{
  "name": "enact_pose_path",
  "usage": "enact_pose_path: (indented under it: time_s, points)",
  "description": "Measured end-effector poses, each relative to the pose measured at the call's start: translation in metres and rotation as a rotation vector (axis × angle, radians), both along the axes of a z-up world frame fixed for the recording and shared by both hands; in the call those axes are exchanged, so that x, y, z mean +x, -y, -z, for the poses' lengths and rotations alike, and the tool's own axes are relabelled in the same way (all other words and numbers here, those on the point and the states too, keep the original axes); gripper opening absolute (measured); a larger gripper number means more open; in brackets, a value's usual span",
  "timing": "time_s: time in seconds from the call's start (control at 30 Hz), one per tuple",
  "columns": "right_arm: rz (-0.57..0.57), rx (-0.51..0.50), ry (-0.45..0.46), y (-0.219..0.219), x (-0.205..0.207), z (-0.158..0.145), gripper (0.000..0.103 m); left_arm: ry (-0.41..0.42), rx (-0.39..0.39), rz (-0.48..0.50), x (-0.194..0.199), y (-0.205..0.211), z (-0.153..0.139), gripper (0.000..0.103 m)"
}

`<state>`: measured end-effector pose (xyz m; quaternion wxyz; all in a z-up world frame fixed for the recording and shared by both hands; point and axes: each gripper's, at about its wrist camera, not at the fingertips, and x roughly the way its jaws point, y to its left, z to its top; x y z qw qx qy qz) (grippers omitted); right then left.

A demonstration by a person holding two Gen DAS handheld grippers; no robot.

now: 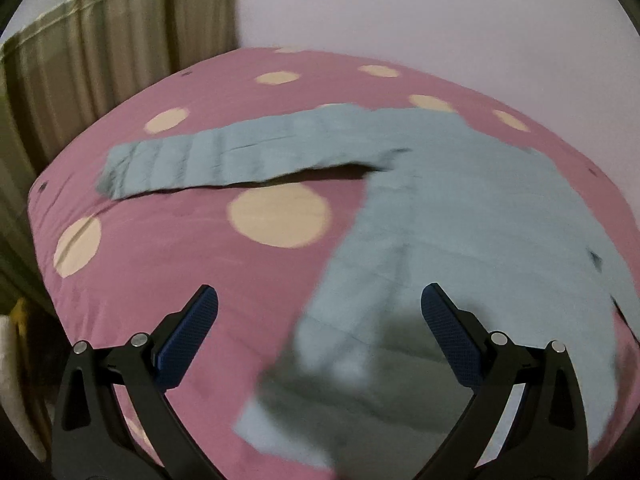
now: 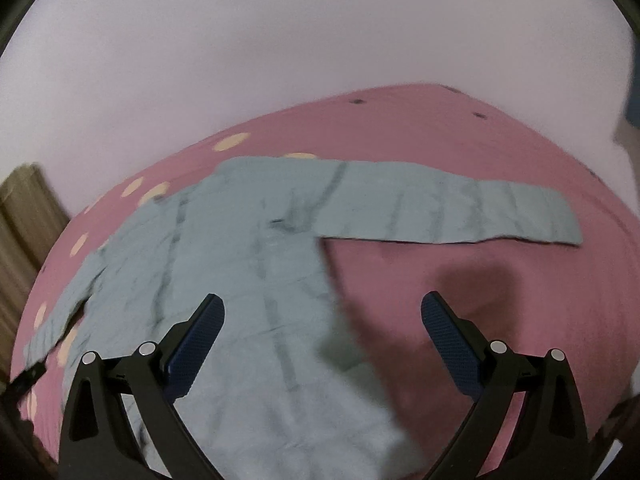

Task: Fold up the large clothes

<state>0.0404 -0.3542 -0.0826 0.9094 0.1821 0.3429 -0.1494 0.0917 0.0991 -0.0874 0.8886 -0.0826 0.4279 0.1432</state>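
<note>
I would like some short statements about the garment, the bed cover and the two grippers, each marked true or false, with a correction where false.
1. The blue long-sleeved garment lies spread flat on the bed cover. True.
2. The left gripper is shut on a sleeve. False: its jaws stand wide open, holding nothing.
3. The bed cover is pink with cream dots. True.
4. Both sleeves are folded over the body. False: each sleeve stretches out sideways.
5. The right gripper is open. True.
</note>
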Motion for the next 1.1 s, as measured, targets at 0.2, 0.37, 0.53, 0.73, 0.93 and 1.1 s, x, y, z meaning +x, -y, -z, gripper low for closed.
enact_pose_path:
  time_s: [0.2,0.37,0.53,0.73,0.93,1.1]
  points:
    - [0.128,0.105,-0.046,0.068,0.01,0.024,0.055,-0.056,-0.005,-0.18,0.027,-0.063,0.031,0.101]
    - [0.272,0.279,0.044,0.13,-0.01,0.041,0.073,-0.079,0.0,-0.274,0.03,-0.1,0.047,0.101]
    - [0.401,0.456,0.118,0.186,-0.028,0.063,0.073,-0.111,-0.014,-0.326,0.035,-0.122,0.066,0.101]
    - [0.51,0.584,0.175,0.229,-0.036,0.085,0.073,-0.121,0.041,-0.329,0.038,-0.119,0.071,0.101]
    - [0.565,0.561,0.249,0.246,-0.032,0.083,0.073,-0.123,0.063,-0.335,0.04,-0.117,0.073,0.101]
    - [0.573,0.53,0.239,0.252,-0.02,0.076,0.017,-0.128,0.07,-0.337,0.041,-0.116,0.075,0.101]
